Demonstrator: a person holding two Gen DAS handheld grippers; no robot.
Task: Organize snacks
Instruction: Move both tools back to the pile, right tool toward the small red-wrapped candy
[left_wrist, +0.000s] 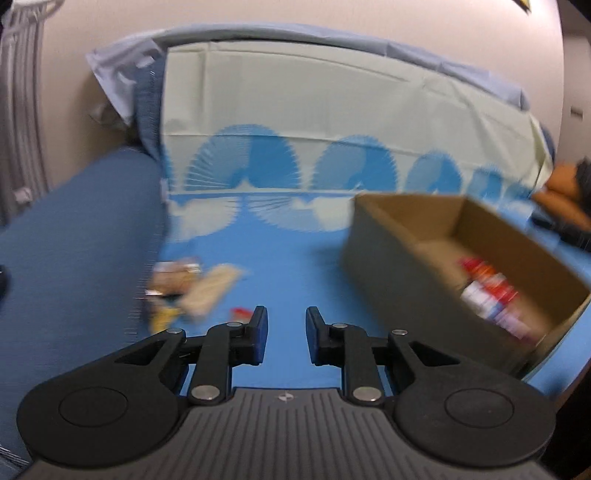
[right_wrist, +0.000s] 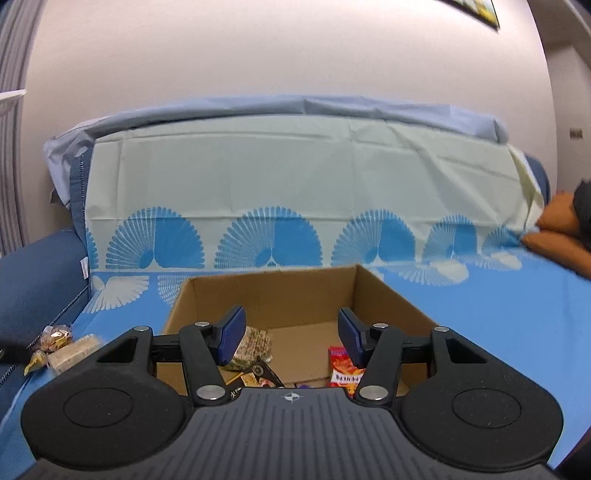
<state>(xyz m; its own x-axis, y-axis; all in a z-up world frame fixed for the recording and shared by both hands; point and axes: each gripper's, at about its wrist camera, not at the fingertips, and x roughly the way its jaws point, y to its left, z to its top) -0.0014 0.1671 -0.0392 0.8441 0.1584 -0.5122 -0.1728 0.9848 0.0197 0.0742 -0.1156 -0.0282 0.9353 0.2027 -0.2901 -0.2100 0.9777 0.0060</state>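
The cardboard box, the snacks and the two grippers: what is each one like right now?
cardboard box: open on top, partly filled.
red packet: lying inside the box.
grain bar: inside the box.
snacks outside: lying left of the box on the blue cloth.
left gripper: open, empty.
right gripper: open, empty, over the box.

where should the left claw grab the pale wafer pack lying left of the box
Grip the wafer pack across its narrow width near the middle, coming down from above. It lies flat on the cloth, long and slim, slanted. The left claw is empty, so it probably only needs turning to match.
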